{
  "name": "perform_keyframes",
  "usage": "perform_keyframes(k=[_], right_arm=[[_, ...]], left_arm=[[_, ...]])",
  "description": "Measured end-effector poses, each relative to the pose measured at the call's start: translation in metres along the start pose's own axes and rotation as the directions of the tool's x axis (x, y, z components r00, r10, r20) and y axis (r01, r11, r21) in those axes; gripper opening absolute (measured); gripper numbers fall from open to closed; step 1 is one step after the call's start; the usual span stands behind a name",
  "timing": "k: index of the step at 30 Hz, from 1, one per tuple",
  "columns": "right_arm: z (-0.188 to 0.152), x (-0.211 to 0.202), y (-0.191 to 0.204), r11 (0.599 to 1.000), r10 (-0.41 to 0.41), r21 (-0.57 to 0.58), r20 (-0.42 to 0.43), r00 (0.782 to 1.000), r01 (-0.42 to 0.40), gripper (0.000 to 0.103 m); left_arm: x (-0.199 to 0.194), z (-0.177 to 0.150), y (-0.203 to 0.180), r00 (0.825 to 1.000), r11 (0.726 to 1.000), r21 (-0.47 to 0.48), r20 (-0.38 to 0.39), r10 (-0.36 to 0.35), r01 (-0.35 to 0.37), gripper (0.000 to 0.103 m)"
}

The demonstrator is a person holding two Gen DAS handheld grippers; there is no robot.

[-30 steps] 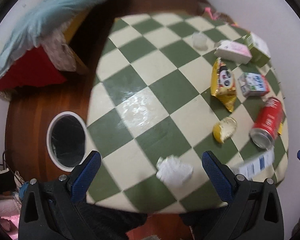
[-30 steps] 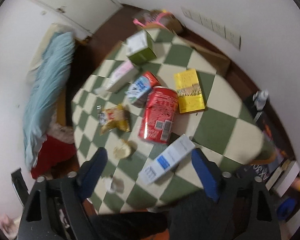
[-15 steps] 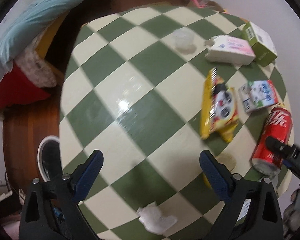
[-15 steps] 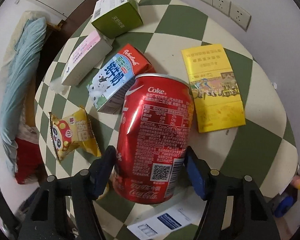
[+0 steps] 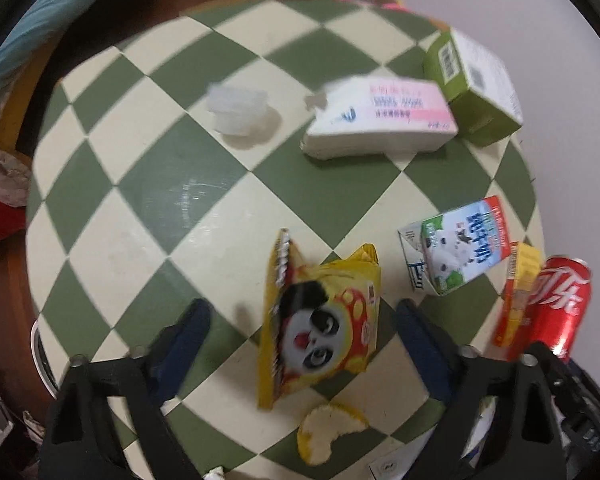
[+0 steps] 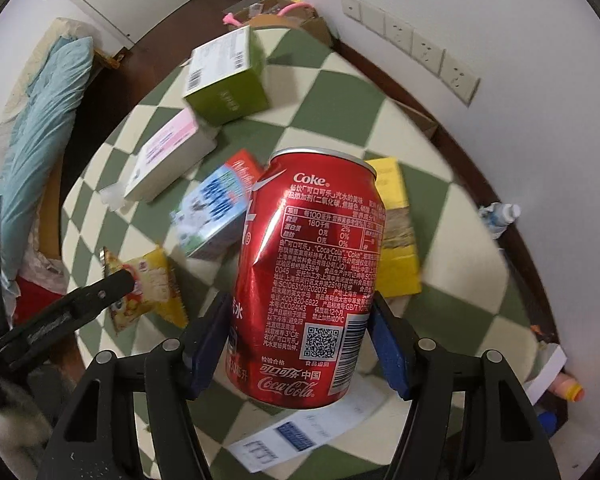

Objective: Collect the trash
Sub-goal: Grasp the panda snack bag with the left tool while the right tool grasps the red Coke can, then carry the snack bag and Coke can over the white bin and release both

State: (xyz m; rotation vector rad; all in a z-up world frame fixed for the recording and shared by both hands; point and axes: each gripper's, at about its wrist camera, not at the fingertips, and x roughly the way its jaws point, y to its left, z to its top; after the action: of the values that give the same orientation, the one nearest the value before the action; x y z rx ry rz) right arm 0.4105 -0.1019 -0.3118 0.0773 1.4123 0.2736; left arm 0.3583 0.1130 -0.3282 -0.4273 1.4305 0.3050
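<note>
My right gripper is shut on a dented red Coke can and holds it above the green-and-cream checked table; the can also shows in the left wrist view. My left gripper is open, its blue pads on either side of a yellow panda snack bag that lies on the table. A milk carton, a pink-and-white box, a green box, a small clear plastic cup and a yellow peel also lie on the table.
A yellow flat pack and a white-and-blue box lie near the can. A white-rimmed bin stands left of the table. A wall with sockets runs behind. A blue cushion lies at the left.
My right gripper has closed on the Coke can and lifted it off the table. My left gripper has moved forward over the table until the snack bag lies between its fingers.
</note>
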Motion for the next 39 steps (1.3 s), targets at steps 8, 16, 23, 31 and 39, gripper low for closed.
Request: perform_keyframes(k=[8,16,23,31,39], right_arm=[[0.014,0.011,-0.019,1.000,-0.020,0.017,-0.034,0.999,0.020,0.069],[0.008,0.007,-0.007,0.999,-0.037,-0.038,-0.003,0.999,0.037,0.069],[-0.002,-0.011,0.007,0.996,-0.035,-0.083,0.051,0.998,0.039,0.068],[-0.028,-0.069,0.042,0.985,0.040,-0.173,0.173,0.984,-0.009,0.068],[-0.072,-0.123,0.110,0.946,0.152,-0.317,0.243,0.958,-0.070,0.069]], left_arm=[[-0.003,-0.009,-0.010,0.999,0.999,0.026,0.031,-0.025,0.024,0.037],[-0.040,-0.036,-0.002,0.983,0.995,0.032,0.165,0.085,-0.091,0.037],[-0.093,-0.052,-0.004,0.942,0.987,0.020,0.301,0.148,-0.161,0.036],[-0.166,-0.088,0.025,0.871,0.981,-0.017,0.457,0.181,-0.195,0.036],[-0.226,-0.142,0.101,0.815,0.971,-0.120,0.529,0.237,-0.205,0.036]])
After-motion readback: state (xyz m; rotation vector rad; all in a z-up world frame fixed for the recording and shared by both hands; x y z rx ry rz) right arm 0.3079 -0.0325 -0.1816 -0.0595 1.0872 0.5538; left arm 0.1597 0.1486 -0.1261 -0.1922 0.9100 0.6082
